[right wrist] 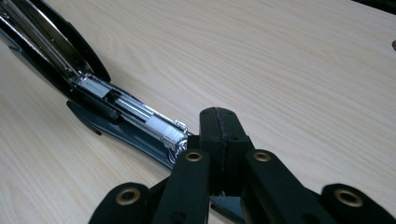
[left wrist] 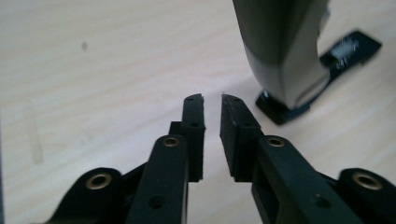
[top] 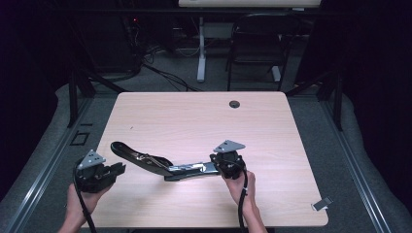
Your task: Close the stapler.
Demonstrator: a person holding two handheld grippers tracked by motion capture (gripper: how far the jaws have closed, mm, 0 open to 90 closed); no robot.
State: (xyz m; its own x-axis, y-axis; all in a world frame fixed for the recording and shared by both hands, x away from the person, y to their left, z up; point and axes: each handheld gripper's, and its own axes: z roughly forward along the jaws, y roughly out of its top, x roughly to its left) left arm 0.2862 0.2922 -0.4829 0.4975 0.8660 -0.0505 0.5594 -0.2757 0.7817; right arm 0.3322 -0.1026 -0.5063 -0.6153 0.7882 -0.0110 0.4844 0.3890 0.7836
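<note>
flat-open stapler [top: 165,166] lies left-right, handle pointing far-left.

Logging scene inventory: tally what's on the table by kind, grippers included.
Stapler, opened flat: 1
Handheld grippers: 2, left gripper and right gripper
Small clip-like item at the table's near right corner: 1
Grommet hole: 1
Total: 5
</note>
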